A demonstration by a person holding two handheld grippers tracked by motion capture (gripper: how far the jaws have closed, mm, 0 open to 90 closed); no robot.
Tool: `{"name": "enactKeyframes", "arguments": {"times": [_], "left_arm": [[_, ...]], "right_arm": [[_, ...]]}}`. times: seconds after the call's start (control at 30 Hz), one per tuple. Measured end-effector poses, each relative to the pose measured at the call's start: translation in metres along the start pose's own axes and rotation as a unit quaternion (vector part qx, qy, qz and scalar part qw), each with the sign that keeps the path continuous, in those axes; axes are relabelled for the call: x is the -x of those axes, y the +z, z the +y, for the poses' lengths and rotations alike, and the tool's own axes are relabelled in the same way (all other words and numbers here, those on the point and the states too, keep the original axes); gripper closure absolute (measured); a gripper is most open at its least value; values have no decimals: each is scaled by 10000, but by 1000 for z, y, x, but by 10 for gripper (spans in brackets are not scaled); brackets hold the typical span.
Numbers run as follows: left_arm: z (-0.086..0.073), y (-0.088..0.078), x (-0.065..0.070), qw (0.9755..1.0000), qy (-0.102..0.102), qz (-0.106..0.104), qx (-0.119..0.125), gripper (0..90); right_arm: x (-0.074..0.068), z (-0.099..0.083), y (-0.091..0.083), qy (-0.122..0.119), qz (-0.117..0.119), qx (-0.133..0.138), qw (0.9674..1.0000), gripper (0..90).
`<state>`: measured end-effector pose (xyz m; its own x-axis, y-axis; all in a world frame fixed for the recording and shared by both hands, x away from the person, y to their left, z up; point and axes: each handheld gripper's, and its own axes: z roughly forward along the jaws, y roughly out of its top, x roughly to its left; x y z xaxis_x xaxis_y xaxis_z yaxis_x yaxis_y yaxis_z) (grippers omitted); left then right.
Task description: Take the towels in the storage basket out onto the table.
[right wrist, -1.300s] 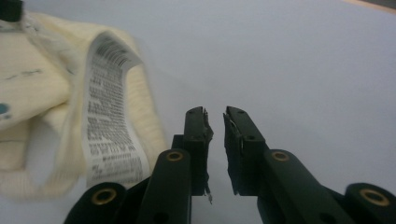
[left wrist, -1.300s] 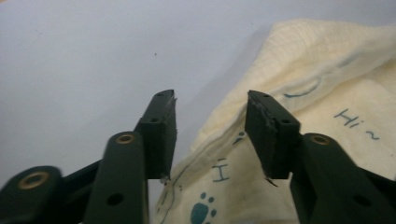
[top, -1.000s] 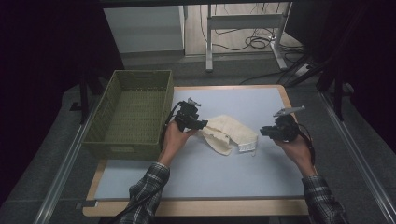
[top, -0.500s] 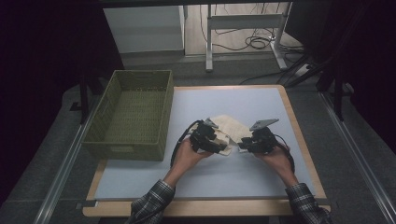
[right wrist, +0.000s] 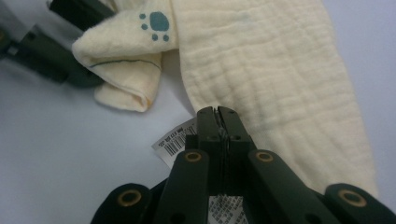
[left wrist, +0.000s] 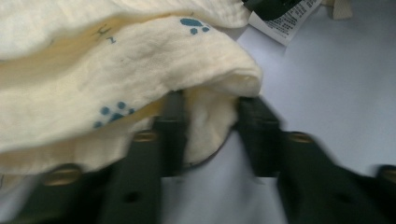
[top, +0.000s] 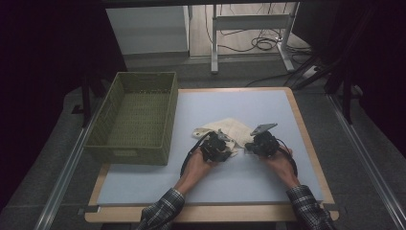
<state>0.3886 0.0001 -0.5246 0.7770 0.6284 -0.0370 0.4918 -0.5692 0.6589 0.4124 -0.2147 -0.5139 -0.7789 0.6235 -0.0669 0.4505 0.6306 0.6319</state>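
A cream muslin cloth [top: 230, 128] with blue paw prints lies crumpled on the pale blue mat [top: 249, 177]. My left gripper [top: 227, 150] sits at the cloth's near left edge. In the left gripper view its jaws [left wrist: 210, 121] have just been closing and pinch a fold of the cloth [left wrist: 116, 74]. My right gripper [top: 249, 145] is at the near right edge. Its jaws [right wrist: 218, 114] have just closed tight on the white barcode label [right wrist: 173, 140] at the hem of the cloth [right wrist: 271, 70]. The left gripper [right wrist: 56, 51] shows dark at the top left of the right gripper view.
An olive woven basket [top: 127, 154] stands on the left side of the table, beside the mat. The wooden table edge [top: 206, 213] runs along the front. Both forearms in plaid sleeves come in from the bottom.
Both hands came in from either side of the cloth and down to its near edge. Both pairs of jaws closed, the left on a fold, the right on the label.
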Motion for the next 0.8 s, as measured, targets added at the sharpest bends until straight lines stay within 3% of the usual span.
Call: {"name": "enactKeyframes", "arguments": {"times": [0.07,0.1,0.13,0.23,0.3,0.33,0.37,0.4,0.43,0.5,0.57,0.6,0.7,0.8], "left_arm": [[0,-1,-2,9999,-29,-109,31,864],[0,-9,-7,9992,-186,-241,266,872],[0,-9,-7,9992,-186,-241,266,872],[3,-30,-14,9966,-328,-327,676,872],[6,-48,-20,9945,-386,-244,945,869],[10,-64,-28,9920,-494,-111,1158,867],[10,-64,-28,9920,-494,-111,1158,865],[13,-76,-39,9896,-638,65,1284,863],[13,-76,-39,9896,-638,65,1284,861],[15,-79,-53,9890,-802,386,1181,859],[14,-73,-64,9888,-952,535,1017,854],[10,-66,-74,9877,-1112,654,880,854],[6,-61,-81,9874,-1202,677,777,854],[1,-53,-88,9865,-1310,722,663,854]], "right_arm": [[0,2,-4,-46,-53,-34,10000,894],[3,6,-12,-31,-93,61,9999,894],[3,6,-12,-31,-93,61,9999,894],[14,12,-31,39,-205,254,9995,895],[24,18,-45,103,-330,369,9987,895],[37,24,-59,225,-460,502,9974,895],[37,24,-59,225,-460,502,9974,895],[52,30,-70,358,-663,563,9956,894],[52,30,-70,358,-663,563,9956,894],[70,35,-76,533,-909,556,9929,890],[97,33,-71,1037,-1054,358,9884,847],[100,31,-70,1080,-1095,316,9876,835],[99,25,-70,1140,-901,446,9884,815],[89,20,-71,1054,-672,513,9908,801]]}}
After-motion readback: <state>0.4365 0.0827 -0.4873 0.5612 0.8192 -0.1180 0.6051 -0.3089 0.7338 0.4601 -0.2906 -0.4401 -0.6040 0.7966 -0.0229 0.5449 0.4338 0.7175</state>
